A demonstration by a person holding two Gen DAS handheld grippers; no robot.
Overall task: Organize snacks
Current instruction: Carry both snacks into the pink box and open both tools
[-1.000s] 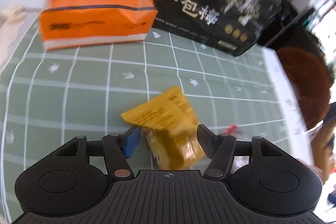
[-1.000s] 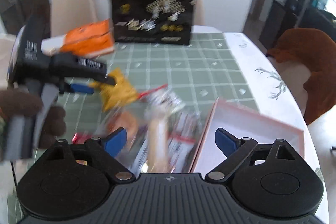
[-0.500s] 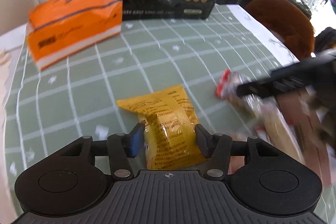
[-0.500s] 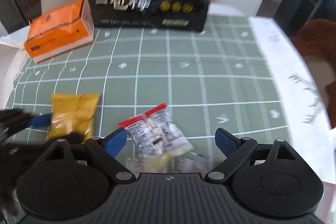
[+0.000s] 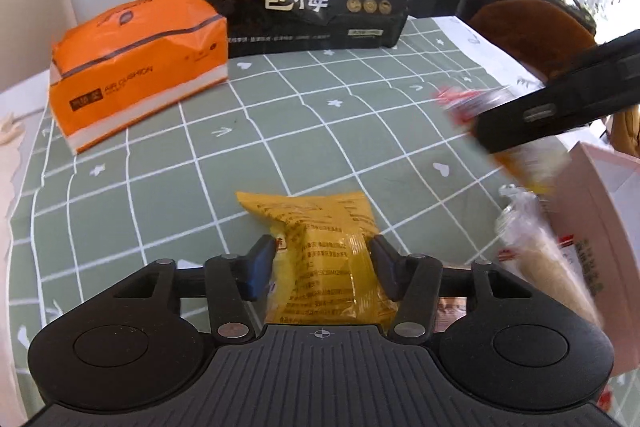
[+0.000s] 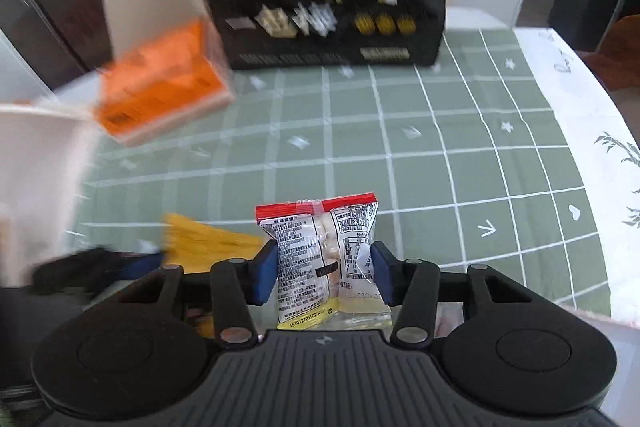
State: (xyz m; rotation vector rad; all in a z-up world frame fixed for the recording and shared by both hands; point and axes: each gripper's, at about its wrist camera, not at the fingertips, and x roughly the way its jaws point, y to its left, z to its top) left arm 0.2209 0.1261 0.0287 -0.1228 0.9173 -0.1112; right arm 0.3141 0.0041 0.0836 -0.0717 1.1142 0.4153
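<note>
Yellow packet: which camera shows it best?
The left wrist view: the yellow packet sits sharp and central between the left gripper's fingers, its printed text visible. The right wrist view catches only a blurred corner of the packet at lower left.

The left gripper (image 5: 322, 259), black with blue-padded fingers, tilts steeply downward; its jaws have just been closing and both pads press the sides of the yellow crinkled snack packet (image 5: 320, 247) between them. The right gripper (image 6: 323, 269) also tilts downward, jaws just closing, pads against the clear red-topped snack packet (image 6: 320, 251) between them
</note>
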